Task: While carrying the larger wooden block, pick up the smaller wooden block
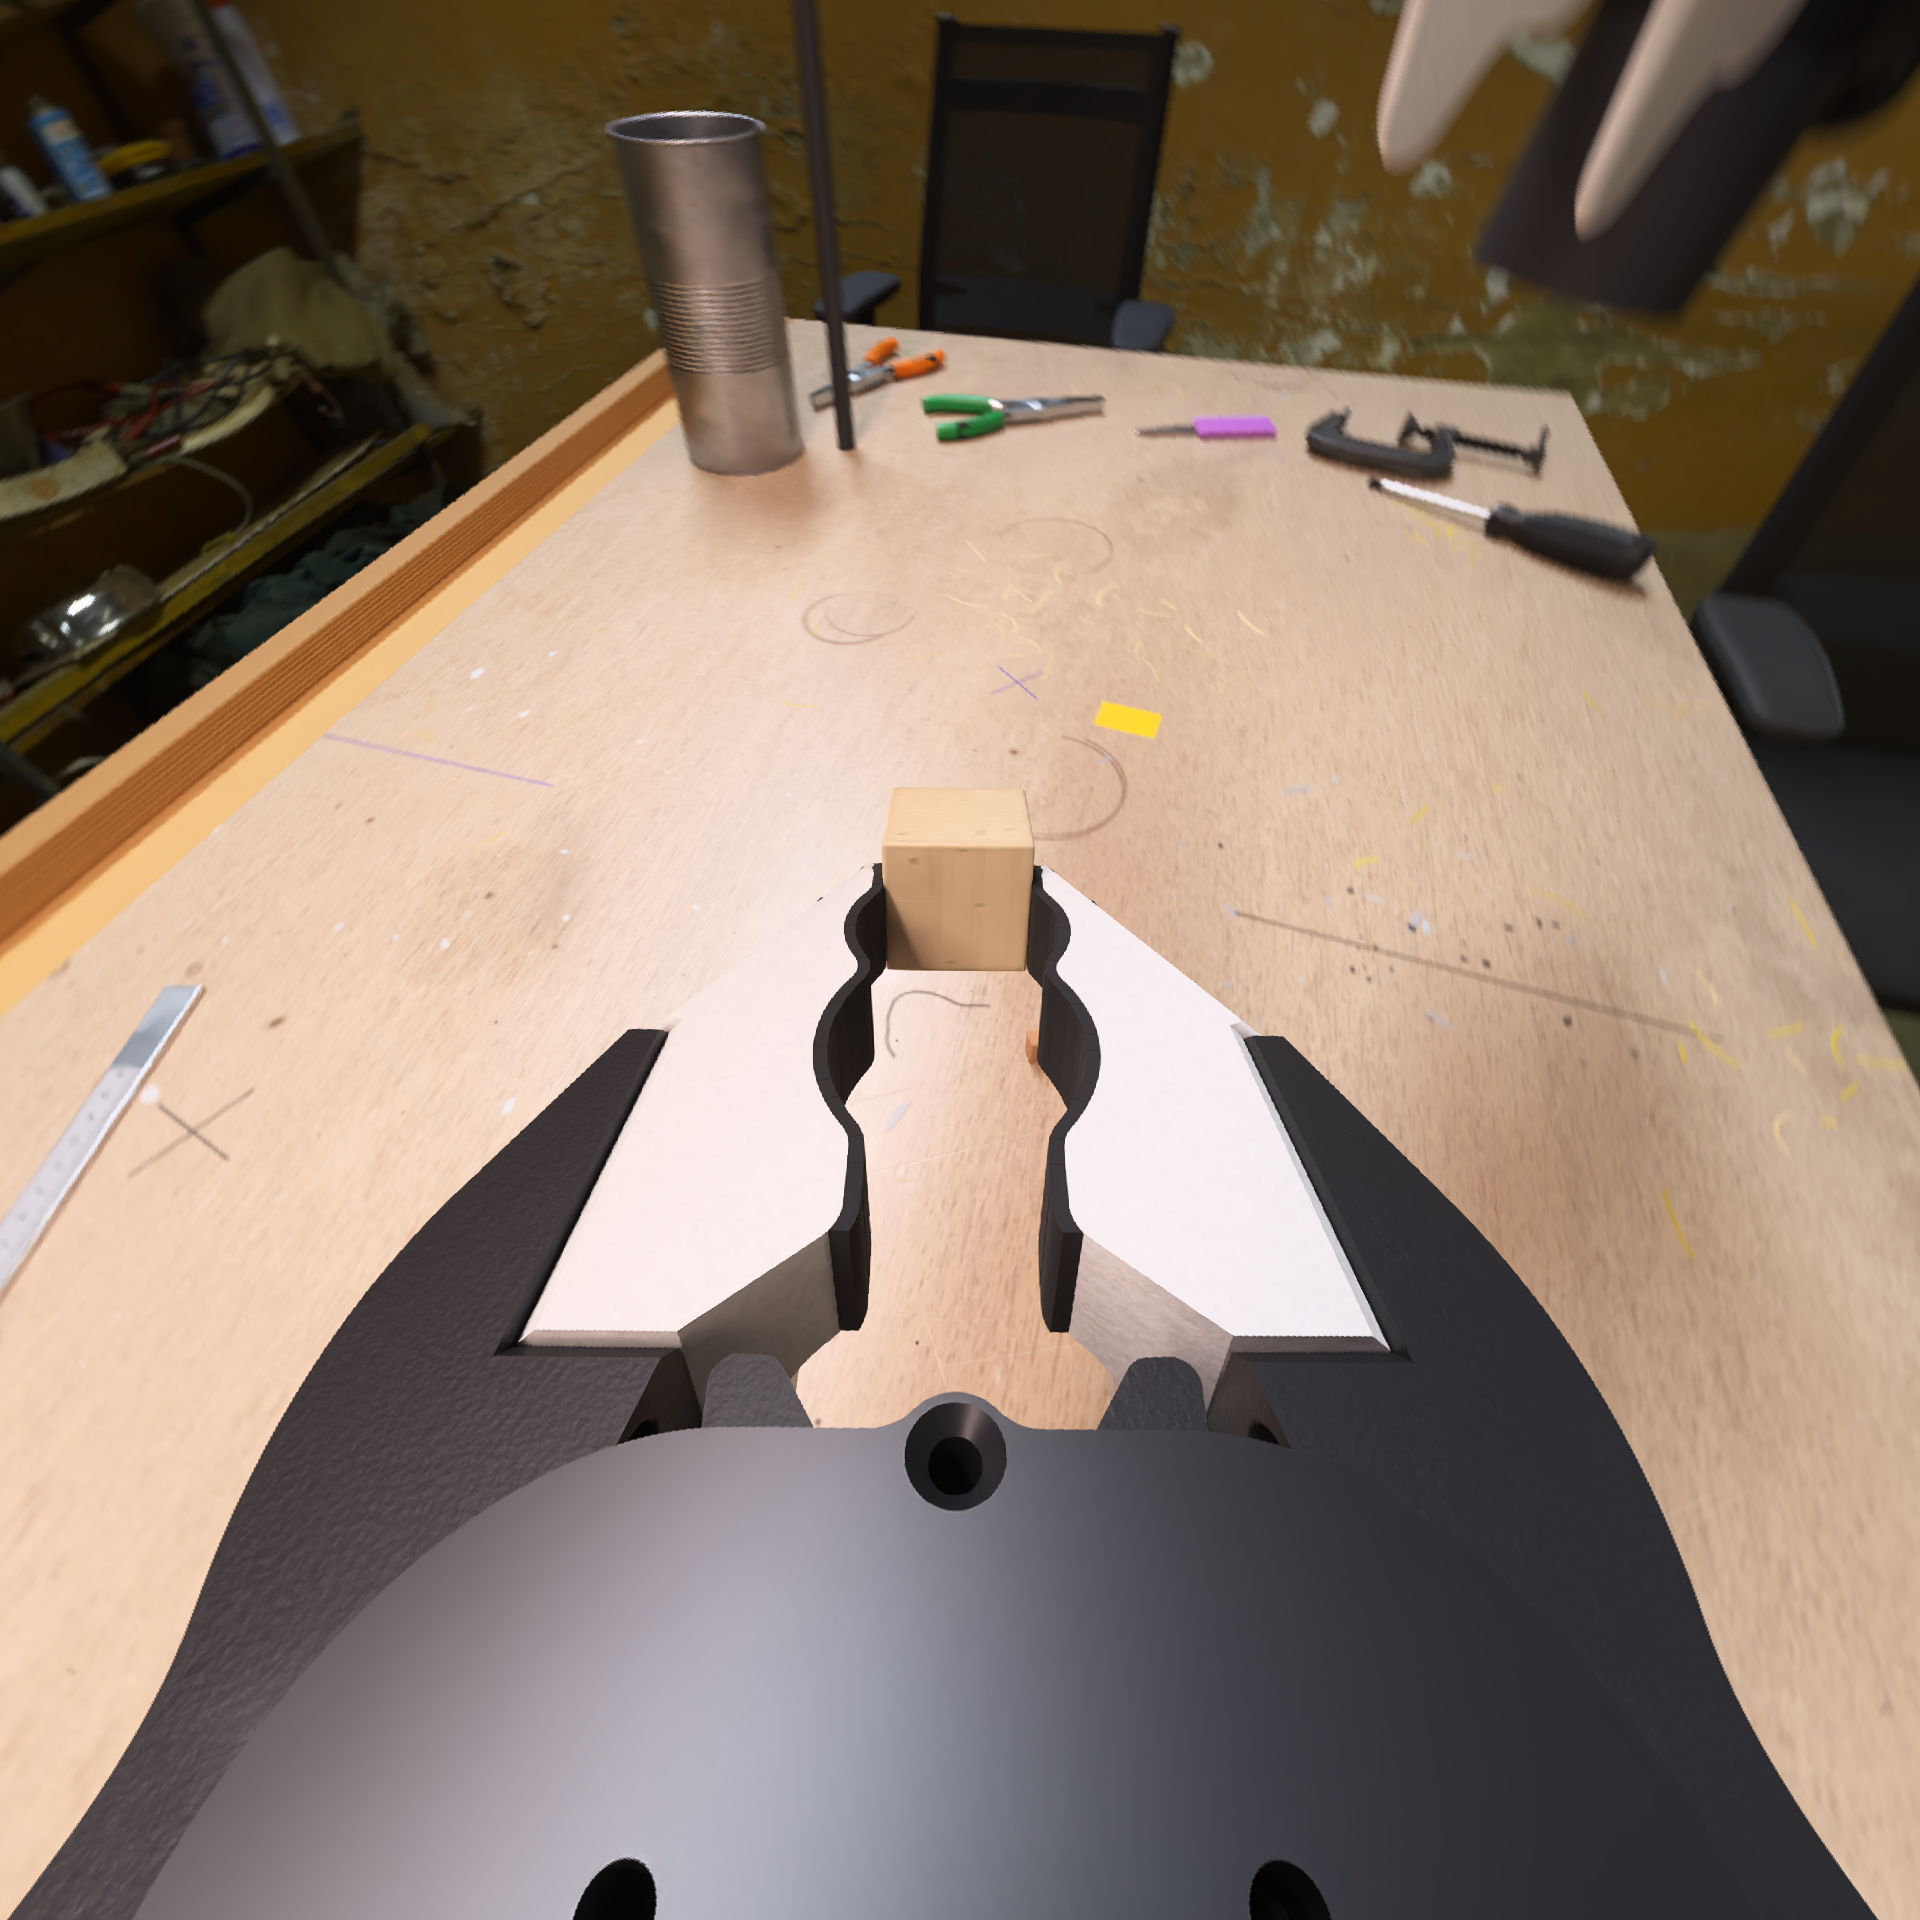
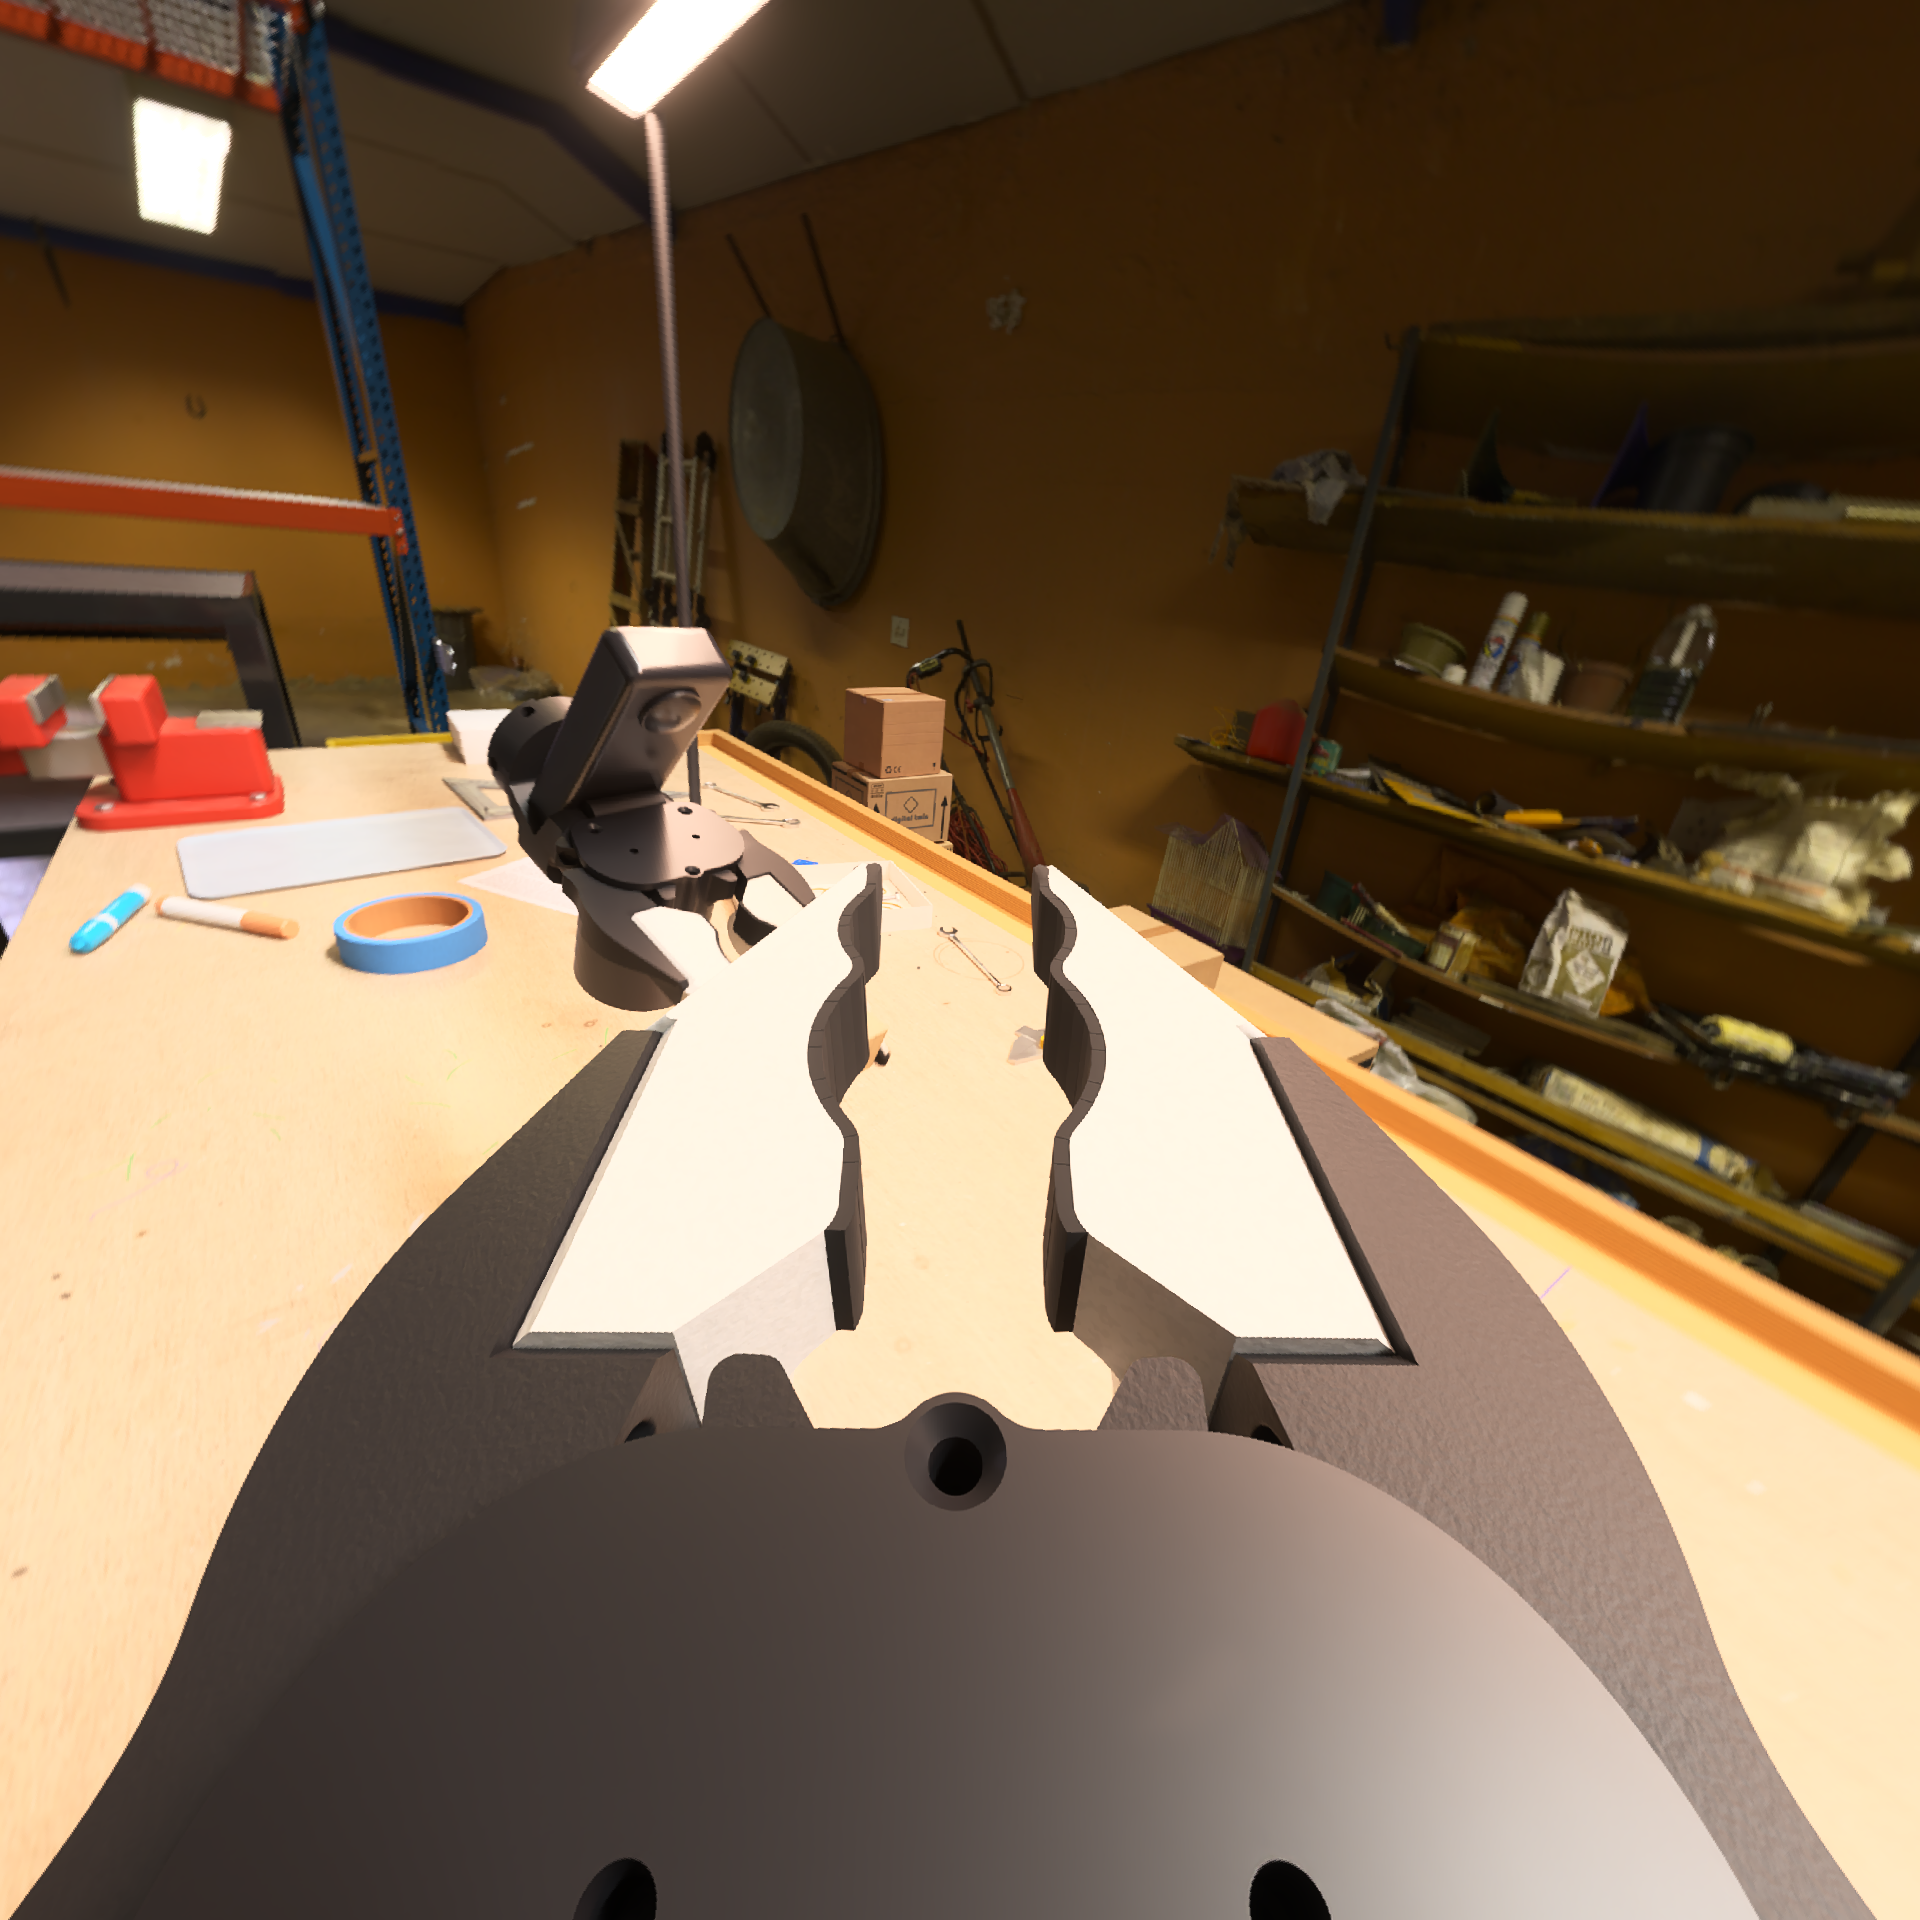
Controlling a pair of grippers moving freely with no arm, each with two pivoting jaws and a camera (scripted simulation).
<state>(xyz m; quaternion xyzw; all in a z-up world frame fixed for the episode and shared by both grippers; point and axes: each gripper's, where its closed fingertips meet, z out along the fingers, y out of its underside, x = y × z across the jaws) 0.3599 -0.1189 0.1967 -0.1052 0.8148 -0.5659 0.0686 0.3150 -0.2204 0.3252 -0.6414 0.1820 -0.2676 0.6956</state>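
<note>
The larger wooden block (image 1: 956, 883), a pale cube, sits between the fingertips of my left gripper (image 1: 956, 920), which is shut on its two sides. A sliver of the smaller wooden block (image 1: 1031, 1047) shows on the table below, mostly hidden by the right finger. My right gripper (image 2: 956, 883) is open and empty, above the table. It also shows blurred in the left wrist view (image 1: 1538, 135), high at the top right. The left gripper (image 2: 665, 862) appears in the right wrist view, ahead and to the left. A small orange piece (image 2: 876, 1042) beside my left finger may be the smaller block.
A metal cylinder (image 1: 717, 301), a thin dark pole (image 1: 826, 208), green pliers (image 1: 987, 414), a C-clamp (image 1: 1403, 442) and a screwdriver (image 1: 1538, 535) lie at the far end. A ruler (image 1: 94, 1122), blue tape roll (image 2: 410, 930), red vise (image 2: 156, 753) and raised orange table edge (image 2: 1558, 1174) are nearby.
</note>
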